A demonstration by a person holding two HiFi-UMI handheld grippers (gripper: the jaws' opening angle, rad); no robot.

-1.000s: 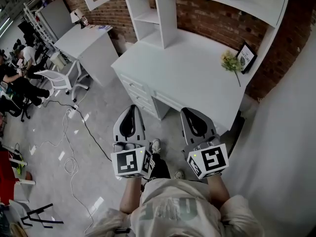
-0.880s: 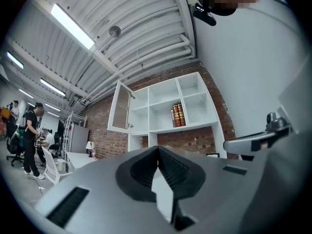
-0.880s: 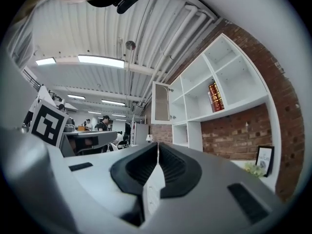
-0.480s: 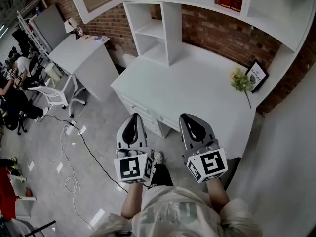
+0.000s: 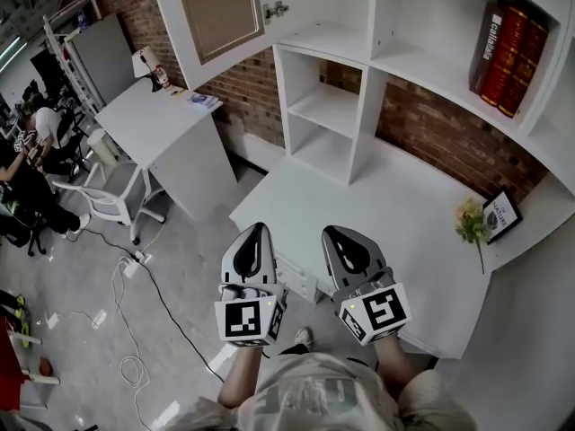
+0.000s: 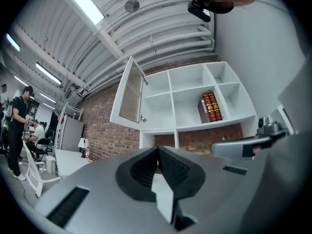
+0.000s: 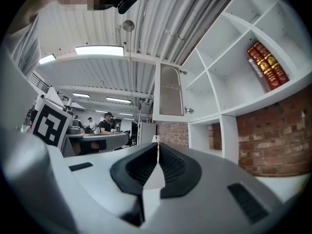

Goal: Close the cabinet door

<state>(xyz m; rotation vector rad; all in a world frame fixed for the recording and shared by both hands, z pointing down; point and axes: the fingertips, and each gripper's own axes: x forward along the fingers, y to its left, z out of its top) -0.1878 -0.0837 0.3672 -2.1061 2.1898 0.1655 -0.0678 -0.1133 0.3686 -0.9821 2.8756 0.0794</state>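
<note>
A white wall cabinet [image 5: 395, 25] hangs over a white desk [image 5: 377, 214]. Its door [image 5: 220, 12], with a mesh-like panel and a small metal latch [image 5: 275, 10], stands swung open to the left. The door [image 6: 129, 94] also shows in the left gripper view, and the door [image 7: 170, 89] in the right gripper view, high and ahead. My left gripper [image 5: 254, 232] and right gripper [image 5: 331, 233] hover side by side above the desk's front edge, both shut with nothing in them, well below and short of the door.
Red books [image 5: 508, 48] stand on an upper shelf. A flower sprig [image 5: 469, 223] and a framed card [image 5: 501, 212] lie at the desk's right. A second white desk [image 5: 148, 119], a chair [image 5: 103, 196], floor cables [image 5: 135, 268] and seated people [image 5: 27, 142] are at the left.
Both grippers have moved forward from over the floor to the desk's front edge. The open cabinet door and shelves have come much nearer and larger in the head view.
</note>
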